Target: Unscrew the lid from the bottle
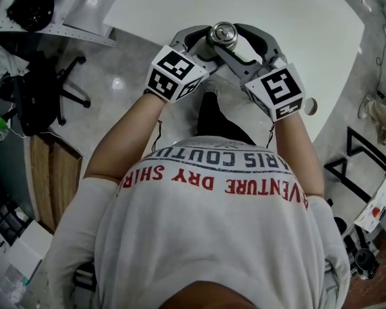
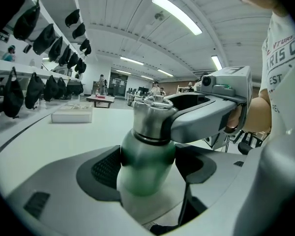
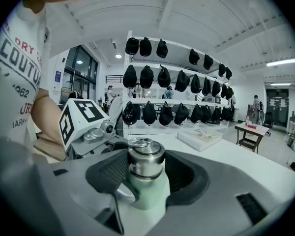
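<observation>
A pale green bottle [image 2: 145, 154] with a steel lid [image 1: 223, 34] stands at the near edge of the white table [image 1: 289, 18]. My left gripper [image 2: 148, 173] is shut on the bottle's green body, with a dark pad pressed to each side. From the other side my right gripper [image 3: 146, 170] is shut on the lid [image 3: 146, 157], its pads against the steel sides. In the head view both grippers meet around the bottle, the left gripper [image 1: 204, 44] from the left and the right gripper [image 1: 239, 42] from the right. The bottle's base is hidden.
A black office chair [image 1: 51, 89] stands on the floor to the left. Shelves of black caps [image 3: 177, 82] line the far wall. A white box [image 2: 71, 113] lies further back on the table. A small table [image 3: 250, 131] and distant people are beyond.
</observation>
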Available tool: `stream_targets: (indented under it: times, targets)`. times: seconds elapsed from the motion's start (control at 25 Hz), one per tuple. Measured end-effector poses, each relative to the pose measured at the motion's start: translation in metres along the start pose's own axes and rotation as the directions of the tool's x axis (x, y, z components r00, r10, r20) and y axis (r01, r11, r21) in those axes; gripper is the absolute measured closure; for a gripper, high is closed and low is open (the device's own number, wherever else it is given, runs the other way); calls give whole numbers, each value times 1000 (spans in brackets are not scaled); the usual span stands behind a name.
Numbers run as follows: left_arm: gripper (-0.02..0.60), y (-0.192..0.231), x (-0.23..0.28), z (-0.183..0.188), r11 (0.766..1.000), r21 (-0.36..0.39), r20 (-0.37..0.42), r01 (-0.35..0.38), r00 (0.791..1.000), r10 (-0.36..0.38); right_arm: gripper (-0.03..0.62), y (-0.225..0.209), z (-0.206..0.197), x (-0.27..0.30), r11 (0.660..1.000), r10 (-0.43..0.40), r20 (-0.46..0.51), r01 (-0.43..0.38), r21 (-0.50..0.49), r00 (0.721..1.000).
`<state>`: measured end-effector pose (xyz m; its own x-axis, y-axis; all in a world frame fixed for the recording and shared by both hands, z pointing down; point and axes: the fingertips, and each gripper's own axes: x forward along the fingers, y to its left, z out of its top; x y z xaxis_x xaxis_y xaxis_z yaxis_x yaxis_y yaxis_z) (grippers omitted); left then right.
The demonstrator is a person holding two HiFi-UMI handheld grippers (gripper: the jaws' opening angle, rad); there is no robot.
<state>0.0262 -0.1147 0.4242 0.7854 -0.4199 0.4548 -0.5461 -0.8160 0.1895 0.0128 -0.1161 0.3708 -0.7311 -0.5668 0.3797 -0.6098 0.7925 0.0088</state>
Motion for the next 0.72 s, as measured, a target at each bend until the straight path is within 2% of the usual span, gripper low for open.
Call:
stream_targets:
  times: [0.24, 0.44, 0.6, 0.72]
  targets:
    - [235, -2, -2, -5, 995, 41, -31, 95, 995, -94, 359, 5, -3, 1, 993, 109, -29, -111, -41, 994]
    - [235, 0, -1, -5, 981, 71, -54, 182, 982, -179, 360, 3, -2, 3, 977, 195, -50, -199, -83, 980]
    - [235, -4, -1, -5, 956, 120, -99, 267, 962, -256, 359, 6, -2, 0, 955, 263, -67, -270, -120, 962]
    - [235, -8, -2, -6, 927, 166, -153, 337, 937, -313, 360, 9, -3, -2, 928, 337, -81, -345, -143, 938]
